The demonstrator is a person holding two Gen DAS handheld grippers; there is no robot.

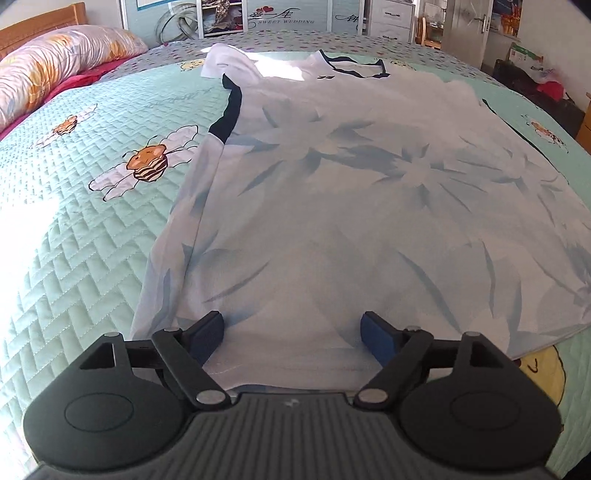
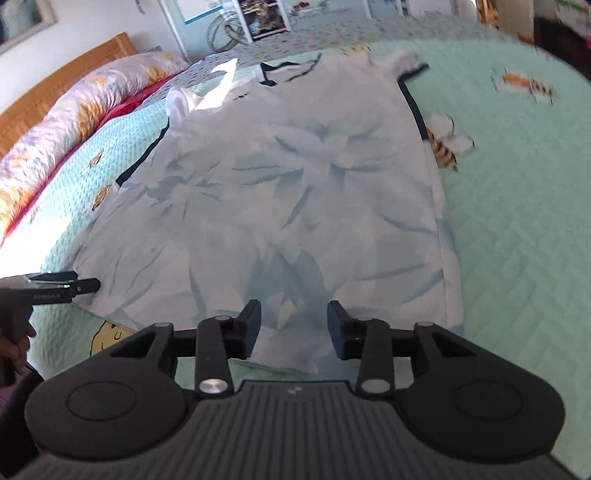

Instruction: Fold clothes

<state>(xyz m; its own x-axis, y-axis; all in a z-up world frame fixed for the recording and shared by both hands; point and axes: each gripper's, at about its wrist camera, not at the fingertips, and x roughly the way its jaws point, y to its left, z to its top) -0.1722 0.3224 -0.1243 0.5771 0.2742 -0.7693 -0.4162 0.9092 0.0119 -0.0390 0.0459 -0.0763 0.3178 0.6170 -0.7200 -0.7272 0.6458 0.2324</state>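
A white T-shirt point(image 1: 351, 184) with pale blue flower print and dark navy trim lies spread flat on the bed, collar far, hem near. It also shows in the right wrist view point(image 2: 280, 192). My left gripper point(image 1: 293, 334) is open, its jaws wide apart over the hem near the shirt's left bottom corner. My right gripper point(image 2: 293, 325) is open over the hem toward the right bottom corner. The left gripper point(image 2: 79, 286) also appears at the left edge of the right wrist view, at the shirt's left hem.
The bed has a mint quilted cover point(image 1: 74, 229) with bee prints. A floral pillow point(image 1: 55, 66) lies at the far left by a wooden headboard point(image 2: 74, 74). A wardrobe point(image 1: 280, 14) and a dark box point(image 1: 535, 92) stand beyond the bed.
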